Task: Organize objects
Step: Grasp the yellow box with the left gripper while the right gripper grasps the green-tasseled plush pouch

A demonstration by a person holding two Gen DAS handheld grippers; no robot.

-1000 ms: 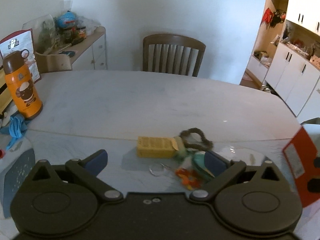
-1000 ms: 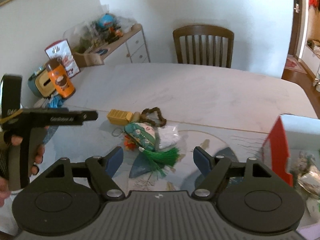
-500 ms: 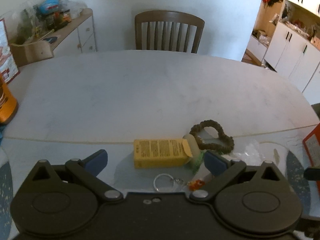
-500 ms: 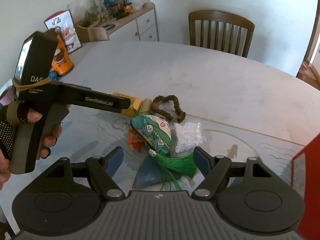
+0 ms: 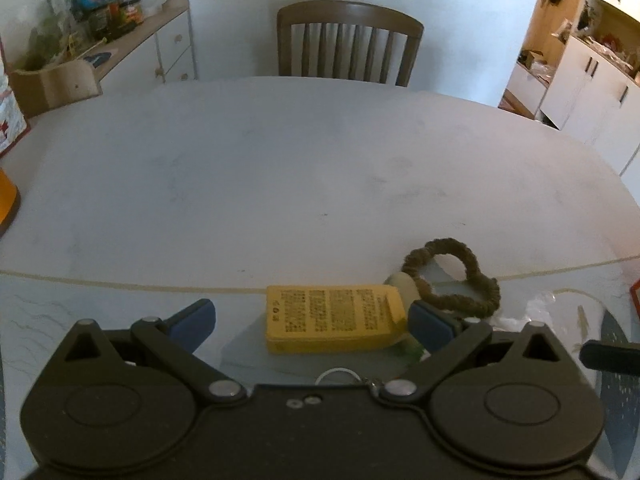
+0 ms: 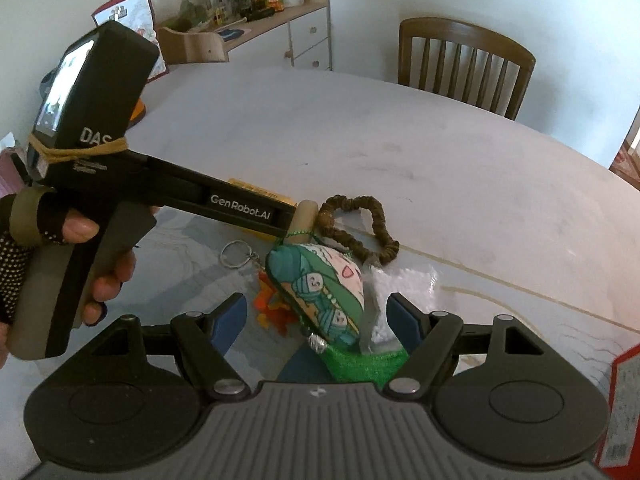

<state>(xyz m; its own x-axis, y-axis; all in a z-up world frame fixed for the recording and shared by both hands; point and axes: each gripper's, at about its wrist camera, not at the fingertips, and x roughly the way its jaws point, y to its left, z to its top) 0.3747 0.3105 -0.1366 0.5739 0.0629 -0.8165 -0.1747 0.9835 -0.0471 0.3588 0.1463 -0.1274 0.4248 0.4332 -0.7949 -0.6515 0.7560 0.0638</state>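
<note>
Compared with a second ago, the left gripper (image 5: 310, 322) sits lower and closer to the yellow box (image 5: 334, 318), which now lies between its wide-apart jaws. The orange bottle has slid almost out of the left wrist view. The right gripper (image 6: 316, 320) has also come in closer: the green patterned pouch (image 6: 320, 292) now fills the gap between its spread jaws.

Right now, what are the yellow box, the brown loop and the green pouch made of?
Yellow box: looks like matte printed cardboard, with a folded flap. Brown scrunchie: ruffled fabric, probably over elastic. Green pouch: printed cloth, plump like stuffing, with a thread tassel.
</note>
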